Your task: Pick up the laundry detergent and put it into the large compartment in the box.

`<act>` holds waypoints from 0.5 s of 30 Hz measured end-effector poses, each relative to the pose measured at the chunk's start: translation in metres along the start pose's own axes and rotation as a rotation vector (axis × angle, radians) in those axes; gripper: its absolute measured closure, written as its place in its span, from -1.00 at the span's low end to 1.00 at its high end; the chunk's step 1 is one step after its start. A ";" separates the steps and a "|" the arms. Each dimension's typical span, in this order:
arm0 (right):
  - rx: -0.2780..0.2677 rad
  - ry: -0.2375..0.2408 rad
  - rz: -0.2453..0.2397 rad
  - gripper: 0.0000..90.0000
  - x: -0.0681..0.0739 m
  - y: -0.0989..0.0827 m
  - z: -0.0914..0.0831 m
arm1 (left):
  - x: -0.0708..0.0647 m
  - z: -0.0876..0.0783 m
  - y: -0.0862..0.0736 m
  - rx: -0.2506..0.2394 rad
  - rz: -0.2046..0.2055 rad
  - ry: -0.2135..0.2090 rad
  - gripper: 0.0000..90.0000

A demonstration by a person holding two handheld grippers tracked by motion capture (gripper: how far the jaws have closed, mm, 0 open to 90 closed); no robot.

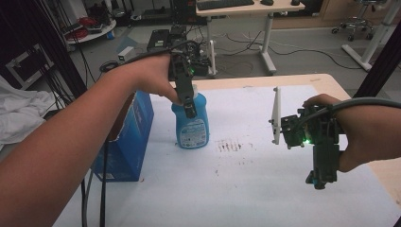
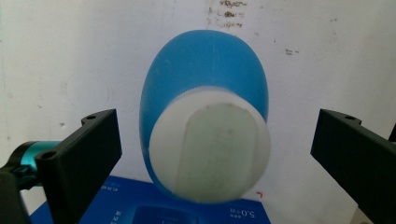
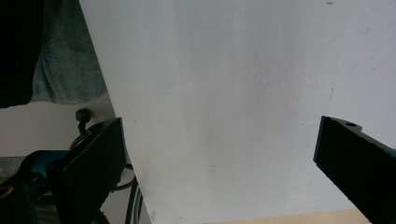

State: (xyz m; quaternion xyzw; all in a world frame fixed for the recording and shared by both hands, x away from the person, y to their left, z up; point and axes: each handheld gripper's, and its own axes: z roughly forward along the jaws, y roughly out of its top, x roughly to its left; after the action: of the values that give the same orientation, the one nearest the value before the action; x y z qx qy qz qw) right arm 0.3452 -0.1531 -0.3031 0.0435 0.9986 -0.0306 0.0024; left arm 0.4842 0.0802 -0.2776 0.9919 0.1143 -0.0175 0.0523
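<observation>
Two wide-open left gripper fingers flank the blue detergent bottle; its smooth, slippery white cap between them offers stiff purchase.

The blue box at the 6 o'clock edge of the left gripper view carries white print, seen upside down, of which only "5.0" can be made out. The blue bottle has a front label whose print is too small to read.
</observation>
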 end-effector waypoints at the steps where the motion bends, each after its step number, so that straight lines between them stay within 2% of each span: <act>1: 0.002 0.001 -0.001 -0.96 0.000 0.000 0.000 | 0.000 0.002 0.000 0.004 0.001 -0.003 -0.96; 15: 0.007 0.003 -0.010 -0.96 -0.003 0.002 0.003 | 0.002 0.014 0.002 -0.003 0.039 0.004 -0.96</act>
State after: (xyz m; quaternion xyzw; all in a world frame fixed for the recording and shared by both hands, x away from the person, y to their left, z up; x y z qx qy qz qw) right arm 0.3485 -0.1516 -0.3059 0.0385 0.9987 -0.0339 0.0006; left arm 0.4861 0.0770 -0.2913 0.9939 0.0952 -0.0142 0.0537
